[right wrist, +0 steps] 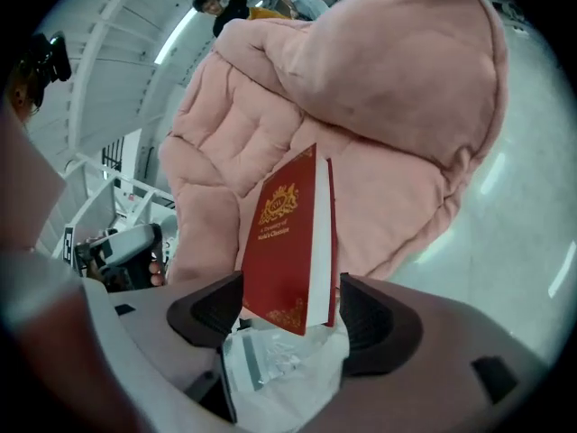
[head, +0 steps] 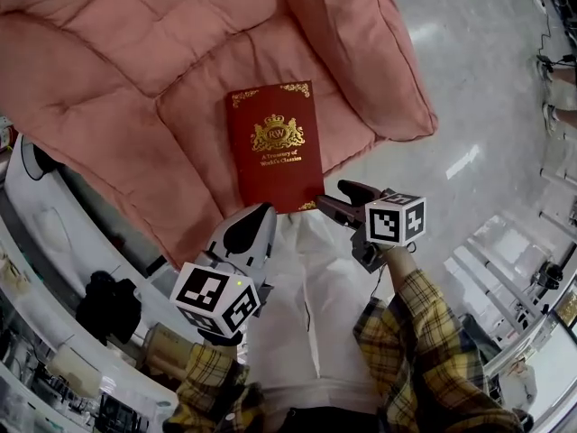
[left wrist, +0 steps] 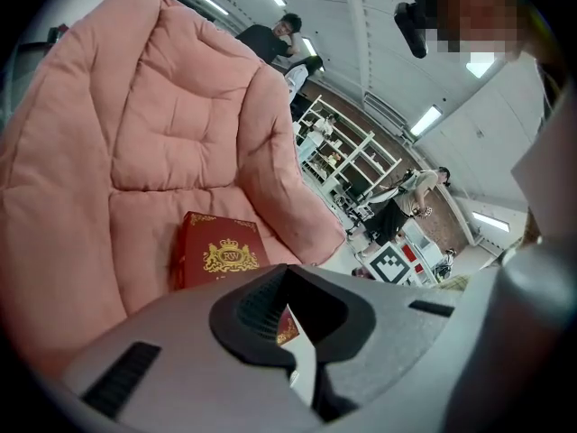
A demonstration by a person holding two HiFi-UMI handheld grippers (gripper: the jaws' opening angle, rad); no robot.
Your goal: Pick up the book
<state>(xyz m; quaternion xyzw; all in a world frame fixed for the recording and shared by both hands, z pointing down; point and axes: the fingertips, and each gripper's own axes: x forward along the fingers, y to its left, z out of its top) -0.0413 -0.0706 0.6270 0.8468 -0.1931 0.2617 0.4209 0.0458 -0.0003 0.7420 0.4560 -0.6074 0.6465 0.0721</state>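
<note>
Book [head: 275,147]: red hardcover with a gold crest and gold corner ornaments. It lies flat, cover up, on the seat of a pink quilted cushion chair [head: 117,79]. Its bottom edge sits at the front lip of the seat, towards the person.

Right gripper [head: 335,197]: at the book's near right corner in the head view. In the right gripper view the jaws stand apart, and that corner of the book [right wrist: 288,242] sits between them. The red cover faces the left jaw and the white page edge faces the right jaw. A gap shows on the page-edge side. On the cover side the pad is very close, and contact cannot be confirmed. The jaws have not clamped. The right marker cube [head: 395,219] sits behind the jaws, above a yellow plaid sleeve [head: 424,323].

Left gripper [head: 261,216]: grey-white body with its tip just beside the book's bottom edge, towards the near left corner. In the left gripper view [left wrist: 288,305] the jaws are drawn together with nothing held. The book [left wrist: 216,255] lies beyond them on the seat, and a sliver of its red corner shows through the hollow between the dark pads. The left marker cube [head: 215,298] sits at the rear.

The surroundings are a pale glossy floor [head: 487,79] to the right of the chair.
</note>
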